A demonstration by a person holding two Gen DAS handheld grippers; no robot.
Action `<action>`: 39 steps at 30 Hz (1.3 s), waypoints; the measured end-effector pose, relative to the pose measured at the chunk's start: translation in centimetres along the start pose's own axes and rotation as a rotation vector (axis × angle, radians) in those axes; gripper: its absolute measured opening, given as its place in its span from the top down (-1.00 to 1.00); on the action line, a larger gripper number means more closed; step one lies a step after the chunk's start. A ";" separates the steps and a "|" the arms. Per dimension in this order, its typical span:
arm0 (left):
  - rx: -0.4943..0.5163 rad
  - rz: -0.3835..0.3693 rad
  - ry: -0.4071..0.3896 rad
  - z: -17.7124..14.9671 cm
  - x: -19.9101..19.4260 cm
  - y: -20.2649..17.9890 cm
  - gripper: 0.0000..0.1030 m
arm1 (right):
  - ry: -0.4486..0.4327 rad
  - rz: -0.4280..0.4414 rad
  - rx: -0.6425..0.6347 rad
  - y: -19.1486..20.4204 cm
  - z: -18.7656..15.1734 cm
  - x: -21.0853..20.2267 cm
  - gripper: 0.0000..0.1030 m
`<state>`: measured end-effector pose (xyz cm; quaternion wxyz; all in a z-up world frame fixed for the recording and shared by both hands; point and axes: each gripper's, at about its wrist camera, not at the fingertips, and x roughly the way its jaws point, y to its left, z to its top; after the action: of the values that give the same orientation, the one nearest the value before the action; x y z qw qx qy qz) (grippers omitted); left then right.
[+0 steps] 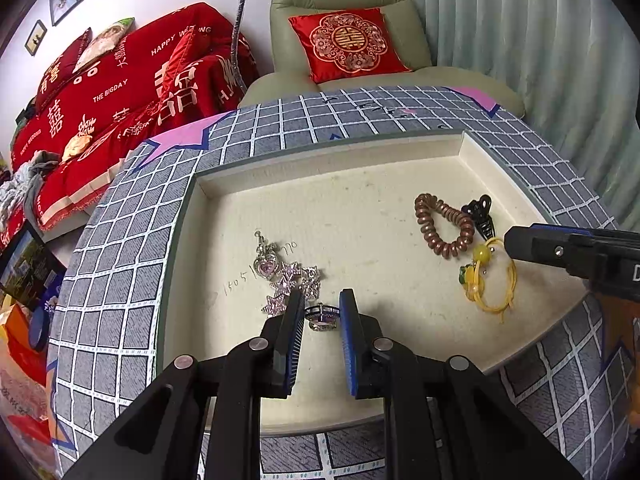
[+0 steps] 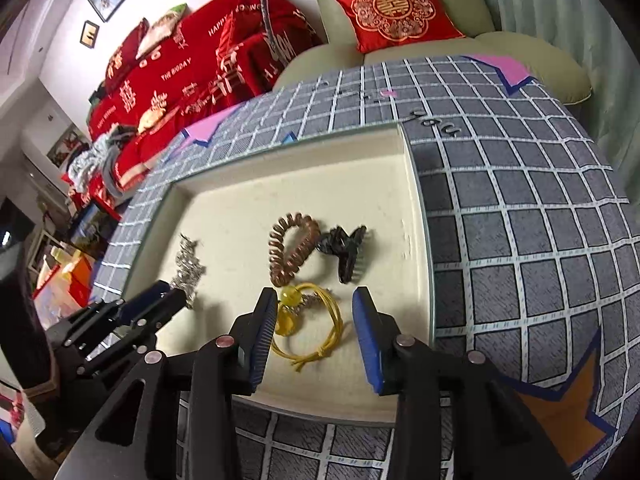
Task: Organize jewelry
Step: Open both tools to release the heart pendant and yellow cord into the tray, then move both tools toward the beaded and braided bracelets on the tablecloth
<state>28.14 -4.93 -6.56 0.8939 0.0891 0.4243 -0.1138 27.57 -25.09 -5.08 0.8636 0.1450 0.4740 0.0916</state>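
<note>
A cream tray (image 1: 248,216) sits on a grid-patterned tablecloth (image 1: 120,240). From the left wrist, the left gripper (image 1: 322,300) is partly open around a ring (image 1: 322,318), gripping nothing, beside a pink charm chain (image 1: 288,276).

From the right wrist, the right gripper (image 2: 316,298) gapes wide over a yellow cord (image 2: 316,328), near a coil tie (image 2: 292,248) and black clip (image 2: 346,250).

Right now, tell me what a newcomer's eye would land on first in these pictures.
The cream felt-lined tray sunk in the grey checked tablecloth draws the eye, with a yellow cord bracelet with an amber bead between the open right tongs. The open left tongs straddle a small purple-stoned ring beside sparkly pink star charms.
</note>
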 end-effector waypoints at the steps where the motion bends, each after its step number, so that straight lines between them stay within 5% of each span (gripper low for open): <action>1: -0.005 -0.002 -0.003 0.1 -0.1 0.1 0.46 | -0.005 0.005 0.003 0.0 0.1 -0.1 0.18; 5: -0.023 -0.004 -0.021 0.4 -0.5 0.4 0.45 | -0.024 0.019 0.024 0.1 0.2 -0.8 0.18; 8: -0.051 0.015 -0.054 0.7 -1.2 0.8 -1.00 | -0.035 0.024 0.035 0.1 0.2 -1.3 0.18; 9: -0.063 0.030 -0.105 0.7 -2.0 0.9 -1.00 | -0.035 0.027 0.036 0.1 0.2 -1.4 0.18; 13: -0.064 0.024 -0.105 0.9 -2.7 1.2 -1.00 | -0.037 0.023 0.036 0.2 0.1 -1.8 0.12; 17: -0.051 0.046 -0.118 0.2 -3.9 1.4 -1.00 | -0.052 0.054 0.061 0.2 -0.1 -2.6 -0.62; 27: -0.017 0.038 -0.118 -6.0 -9.4 1.6 -1.00 | -0.074 0.068 0.049 1.4 -3.3 -6.5 -0.65; 39: -0.029 -0.068 -0.040 -14.5 -13.6 0.7 -1.00 | 0.053 0.025 0.017 2.1 -10.3 -7.7 -0.65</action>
<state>9.33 1.19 -4.99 0.8990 0.0592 0.4107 -0.1397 14.73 -23.71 -3.47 0.8482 0.1561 0.4957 0.1023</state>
